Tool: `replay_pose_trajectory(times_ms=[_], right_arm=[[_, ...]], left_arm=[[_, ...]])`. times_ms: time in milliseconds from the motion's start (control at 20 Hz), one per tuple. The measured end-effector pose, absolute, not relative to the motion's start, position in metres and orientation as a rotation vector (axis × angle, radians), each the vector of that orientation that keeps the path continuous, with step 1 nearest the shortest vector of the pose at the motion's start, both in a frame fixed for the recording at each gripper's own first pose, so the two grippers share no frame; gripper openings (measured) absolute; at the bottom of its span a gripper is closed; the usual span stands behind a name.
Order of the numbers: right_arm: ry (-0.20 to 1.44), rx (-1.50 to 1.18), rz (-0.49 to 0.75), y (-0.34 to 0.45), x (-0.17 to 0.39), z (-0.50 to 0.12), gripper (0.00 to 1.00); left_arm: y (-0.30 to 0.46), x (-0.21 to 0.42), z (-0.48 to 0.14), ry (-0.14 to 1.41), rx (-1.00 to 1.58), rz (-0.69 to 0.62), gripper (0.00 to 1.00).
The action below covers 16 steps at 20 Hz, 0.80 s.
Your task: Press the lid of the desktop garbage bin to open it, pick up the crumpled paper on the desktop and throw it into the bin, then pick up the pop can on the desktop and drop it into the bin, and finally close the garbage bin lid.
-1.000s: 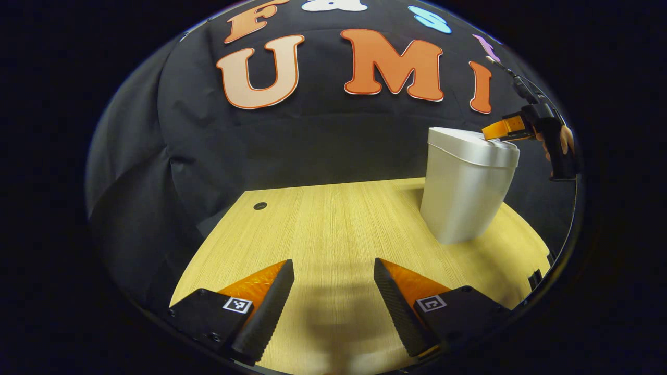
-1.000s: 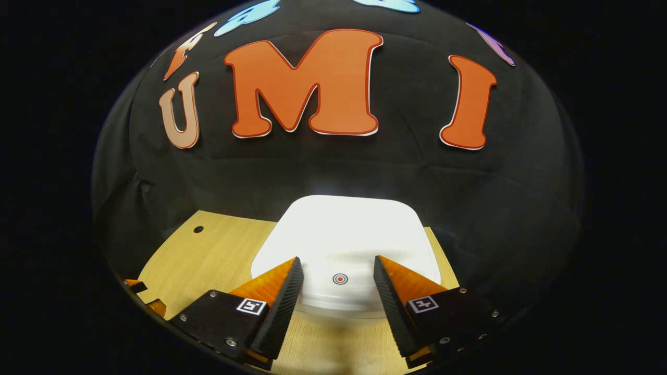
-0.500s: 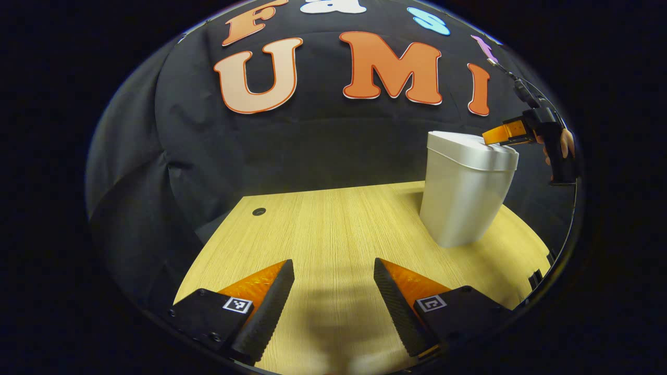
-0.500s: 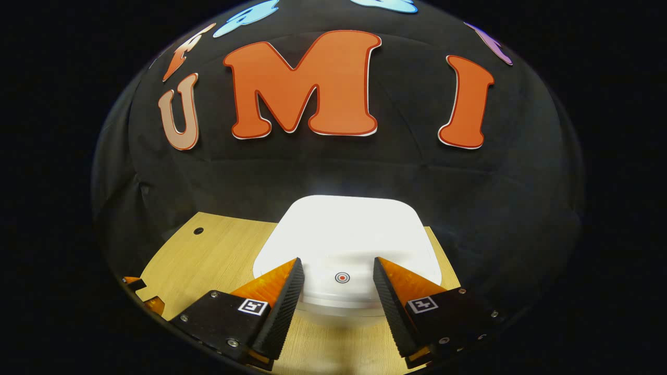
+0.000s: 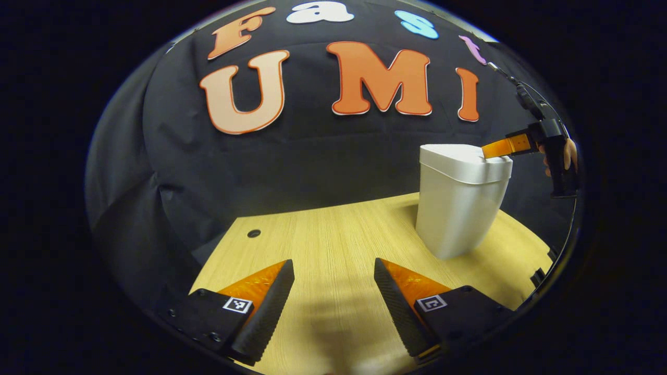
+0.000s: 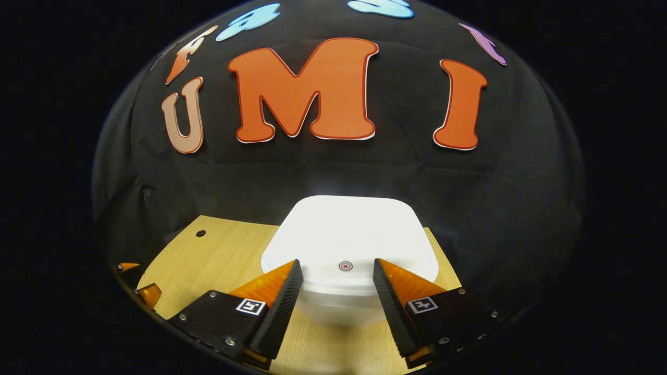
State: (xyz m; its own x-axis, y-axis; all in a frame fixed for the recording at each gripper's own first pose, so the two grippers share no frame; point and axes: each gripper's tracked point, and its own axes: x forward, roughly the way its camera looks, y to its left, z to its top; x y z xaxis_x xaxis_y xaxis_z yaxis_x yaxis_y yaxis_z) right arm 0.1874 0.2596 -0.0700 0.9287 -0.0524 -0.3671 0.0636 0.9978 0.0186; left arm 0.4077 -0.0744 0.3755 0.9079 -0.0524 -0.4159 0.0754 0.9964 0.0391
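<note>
A white desktop garbage bin (image 5: 458,208) stands on the wooden desk at the right, its lid (image 5: 464,160) down. In the right gripper view the lid (image 6: 349,234) lies just ahead, with a small red target mark (image 6: 345,266) near its front edge. My right gripper (image 6: 336,271) is open and hovers over that front edge, fingers on either side of the mark. From the left gripper view, the right gripper's fingers (image 5: 501,148) rest at the lid's right rim, held by a hand (image 5: 569,156). My left gripper (image 5: 333,291) is open above bare desk.
The wooden desk (image 5: 333,239) has a small round hole (image 5: 254,233) near its far left corner, seen too as the hole (image 6: 200,233) in the right gripper view. Black cloth hangs close behind the bin and around the desk edges.
The right gripper has dipped slightly toward the lid's front edge, so the red mark sits higher between its fingers. The left gripper view has tilted upward a little. Both stay open.
</note>
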Motion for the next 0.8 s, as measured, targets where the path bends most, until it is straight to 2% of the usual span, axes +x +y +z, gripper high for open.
replay_pose_trajectory(times_ms=[50, 100, 150, 600, 800], right_arm=[[0.378, 0.017, -0.056, 0.261, 0.182, -0.072, 0.84], [0.378, 0.006, -0.054, 0.263, 0.177, -0.072, 0.80], [0.377, 0.001, -0.054, 0.264, 0.170, -0.074, 0.86], [0.328, 0.014, -0.024, 0.289, 0.137, -0.076, 0.90], [0.323, 0.009, 0.029, 0.308, 0.128, -0.081, 0.92]], left_arm=[[-0.075, 0.413, 0.383, 0.412, 0.056, -0.073, 0.99], [-0.076, 0.416, 0.388, 0.400, 0.056, -0.078, 0.99], [-0.078, 0.419, 0.393, 0.386, 0.055, -0.082, 1.00], [-0.086, 0.438, 0.442, 0.266, 0.042, -0.085, 1.00], [-0.088, 0.441, 0.459, 0.225, 0.038, -0.104, 0.99]])
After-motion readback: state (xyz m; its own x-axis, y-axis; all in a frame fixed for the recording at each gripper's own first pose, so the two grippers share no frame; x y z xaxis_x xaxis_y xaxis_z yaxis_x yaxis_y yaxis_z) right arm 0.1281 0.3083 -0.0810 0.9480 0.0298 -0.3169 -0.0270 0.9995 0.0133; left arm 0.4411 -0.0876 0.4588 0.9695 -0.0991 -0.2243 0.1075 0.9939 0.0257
